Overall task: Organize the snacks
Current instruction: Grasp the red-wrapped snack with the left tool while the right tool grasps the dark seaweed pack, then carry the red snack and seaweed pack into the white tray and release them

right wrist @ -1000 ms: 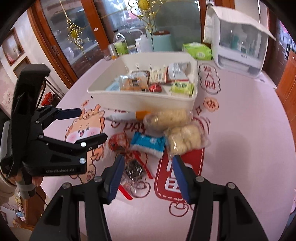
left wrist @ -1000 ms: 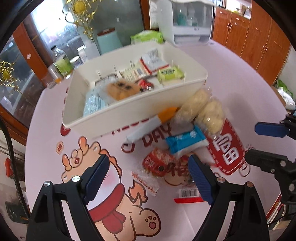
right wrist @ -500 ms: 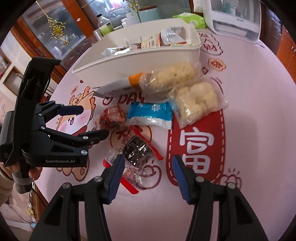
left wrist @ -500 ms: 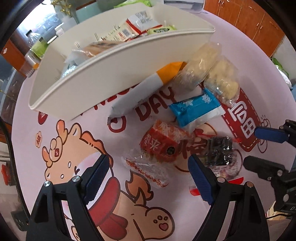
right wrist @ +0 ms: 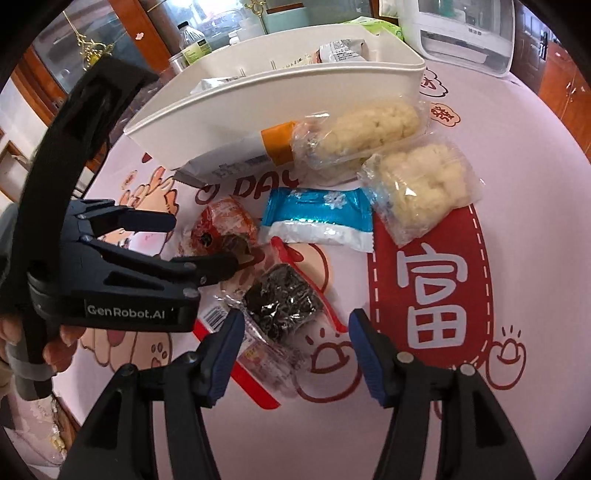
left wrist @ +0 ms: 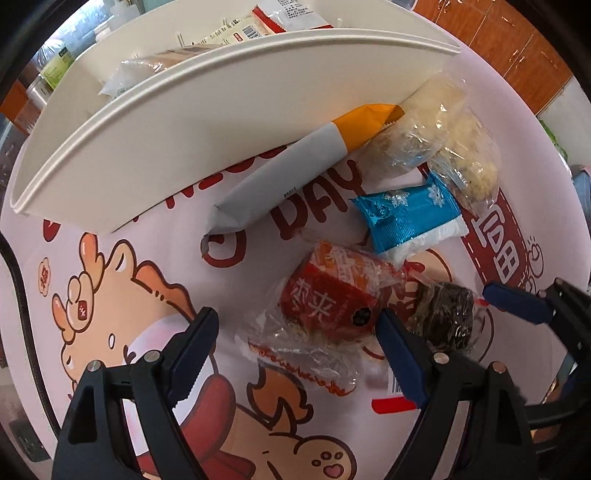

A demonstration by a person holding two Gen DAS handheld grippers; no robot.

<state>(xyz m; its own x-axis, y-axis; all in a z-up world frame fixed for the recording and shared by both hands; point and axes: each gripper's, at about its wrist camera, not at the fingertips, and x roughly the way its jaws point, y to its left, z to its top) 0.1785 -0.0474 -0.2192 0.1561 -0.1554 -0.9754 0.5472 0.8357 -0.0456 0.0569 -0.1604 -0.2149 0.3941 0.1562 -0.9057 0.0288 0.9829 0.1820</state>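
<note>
- The left gripper (left wrist: 297,352) points steeply down at the bench (right wrist: 517,184), its jaws spread wide and holding nothing; a red snack packet (left wrist: 332,295) in a clear crinkled wrapper lies on the cloth between and just beyond its fingertips.
- The right gripper (right wrist: 295,343) also points down, its jaws opening, with a clear packet of dark snack (right wrist: 282,299) lying on the bench between the tips; the pads do not press on it.
- In the right wrist view the left gripper (right wrist: 203,245) shows from the side, its lower finger over the edge of the red snack packet (right wrist: 225,225); a hand (right wrist: 44,347) grips its handle at the lower left.
- A white bin (left wrist: 207,122) stands at the far side of the loose snacks, already holding several packets, among them a white one with a barcode (left wrist: 236,33).
- A long grey-and-orange packet (left wrist: 291,173) lies with its orange end tucked against the bin's front wall.
- Two clear bags of pale puffed snack (right wrist: 369,129) (right wrist: 421,188) lie side by side near the bin's right corner.
- A blue packet with snowflakes (right wrist: 317,218) lies between the puffed bags and the red packet, touching the nearer bag.
- The bench wears a pink cloth printed with a cartoon animal (left wrist: 122,295) and a red label bearing white characters (right wrist: 432,291).
- Beyond the bin stand a white appliance (right wrist: 461,33) and a clear bottle (right wrist: 192,40).
</note>
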